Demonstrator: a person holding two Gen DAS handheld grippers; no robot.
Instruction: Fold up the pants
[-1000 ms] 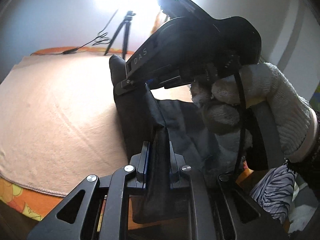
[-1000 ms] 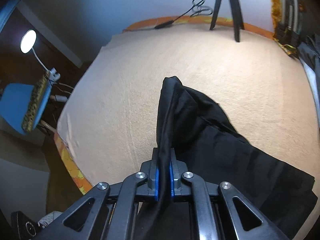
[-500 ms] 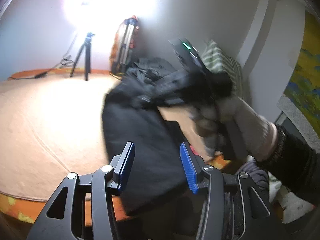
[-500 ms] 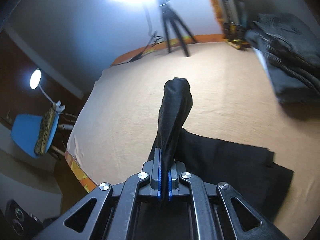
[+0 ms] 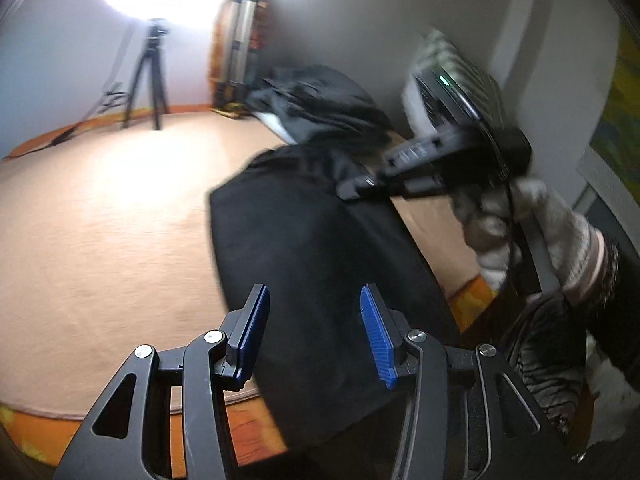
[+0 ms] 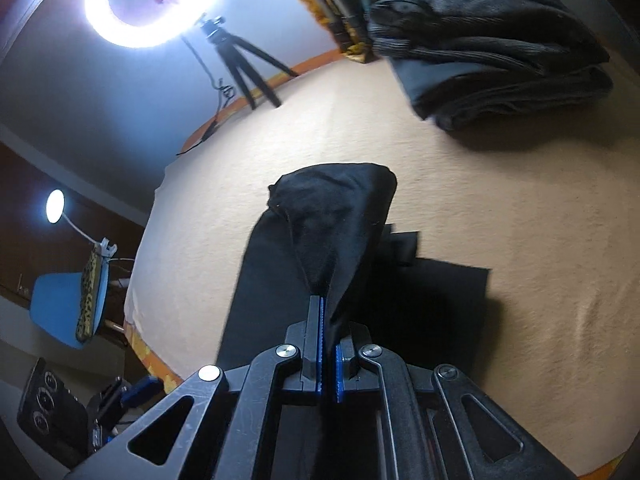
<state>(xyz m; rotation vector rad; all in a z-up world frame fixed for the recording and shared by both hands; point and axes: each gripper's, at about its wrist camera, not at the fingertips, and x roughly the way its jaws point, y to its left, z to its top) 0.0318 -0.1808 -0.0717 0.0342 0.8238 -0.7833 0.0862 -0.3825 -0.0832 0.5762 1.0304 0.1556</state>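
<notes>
Right tool [image 6: 328, 344] has its two blue-padded fingers pressed together on a bunched fold of the black woven fabric pants [image 6: 332, 224]; the cloth rises out of the pads in a hump and drapes back down onto the layers below it. From that pinch the garment spreads forward and to the right across the peach-coloured terry blanket [image 6: 500, 200] that covers the bed, its flat lower part ending in squared corners to the right of the hump.

Left tool [image 5: 312, 328] stands with its blue pads apart and nothing between them. Its jaws have just been opening, and the pants [image 5: 304, 240] lie on the bed beyond the fingertips, not touched by them. In this view the garment's long axis runs away from the left tool toward the far right, where the right tool, held in a white knitted glove [image 5: 532, 236], holds the far end up.

So the folded edge hangs from the right hand alone, and the left hand is the nearer one to the loose near end of the cloth at the blanket's edge. By my judgement the coming move depends on where that lifted edge comes down along the garment's length. A separate stack of dark folded clothes [image 6: 492, 52] sits well apart at the far side of the bed.
</notes>
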